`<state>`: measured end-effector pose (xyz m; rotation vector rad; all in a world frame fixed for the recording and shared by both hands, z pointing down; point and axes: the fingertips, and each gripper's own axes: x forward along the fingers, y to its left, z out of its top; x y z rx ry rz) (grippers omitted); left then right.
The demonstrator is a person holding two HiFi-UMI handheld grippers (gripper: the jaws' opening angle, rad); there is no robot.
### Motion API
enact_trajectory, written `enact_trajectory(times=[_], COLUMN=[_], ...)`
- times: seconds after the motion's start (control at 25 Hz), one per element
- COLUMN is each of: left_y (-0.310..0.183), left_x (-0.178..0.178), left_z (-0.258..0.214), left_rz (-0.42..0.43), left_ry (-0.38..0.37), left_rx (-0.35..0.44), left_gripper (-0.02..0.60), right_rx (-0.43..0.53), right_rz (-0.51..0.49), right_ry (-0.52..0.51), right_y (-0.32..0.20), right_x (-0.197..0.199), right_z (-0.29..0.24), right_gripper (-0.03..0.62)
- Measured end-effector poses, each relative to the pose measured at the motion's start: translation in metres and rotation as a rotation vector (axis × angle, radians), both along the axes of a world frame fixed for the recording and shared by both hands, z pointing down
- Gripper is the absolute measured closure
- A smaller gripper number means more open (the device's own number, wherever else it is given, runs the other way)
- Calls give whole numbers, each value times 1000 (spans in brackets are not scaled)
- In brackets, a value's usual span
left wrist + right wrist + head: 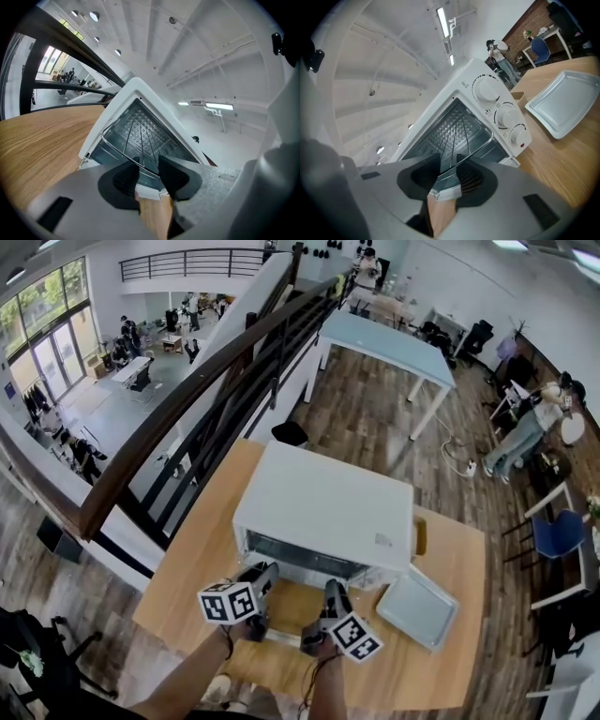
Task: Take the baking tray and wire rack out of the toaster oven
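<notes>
- left gripper: jaws partly closed across the front bar of the wire rack. I read it as a grip, though pad contact is hard to confirm.
- right gripper: jaws narrower, and the same bar runs in between them. Same call: clamped on the rack.
- Key relation: the rack is dead ahead of both grippers in the mouth of the toaster oven, and its front corners poke just past the frame.
- The front bar is the long axis and runs side to side across the opening. The left gripper is toward its left end, the right gripper inboard of the right corner.
- Neither hand is nearer, so it's a symmetric two-hand hold.
- Next move, my judgement: a straight, level pull toward the person. If the hands pull unevenly, the rack probably skews and jams in its side rails.
- The drop-down door lies open under the jaws, so the pull path runs over it.
- baking tray: already out, flat on the table just right of the oven and clear of the path.
- Surface: wooden table, bare on the left. That's the obvious place to land the rack.
- Room: a mezzanine edge with a dark railing just behind the table, and people on the floor below.
- Further back are a light-blue table and plank flooring, with a person standing off to the right.
</notes>
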<state>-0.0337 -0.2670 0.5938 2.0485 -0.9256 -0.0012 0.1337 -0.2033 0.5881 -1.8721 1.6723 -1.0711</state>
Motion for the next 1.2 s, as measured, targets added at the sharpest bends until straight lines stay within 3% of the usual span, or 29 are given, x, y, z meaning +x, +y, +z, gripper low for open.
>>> enact_trajectory(times=[0.16, 1.2], left_y=[10, 63], left_x=[-3, -29], left_z=[-4, -19], left_rz=[4, 20], left_ry=[-1, 3], left_rx=[4, 16], left_gripper=[456, 456], right_rx=[-37, 13], right_rz=[22, 11], right_ry=[-4, 23], right_y=[15, 65], right_x=[-2, -26], right_z=[0, -22], right_gripper=[491, 491])
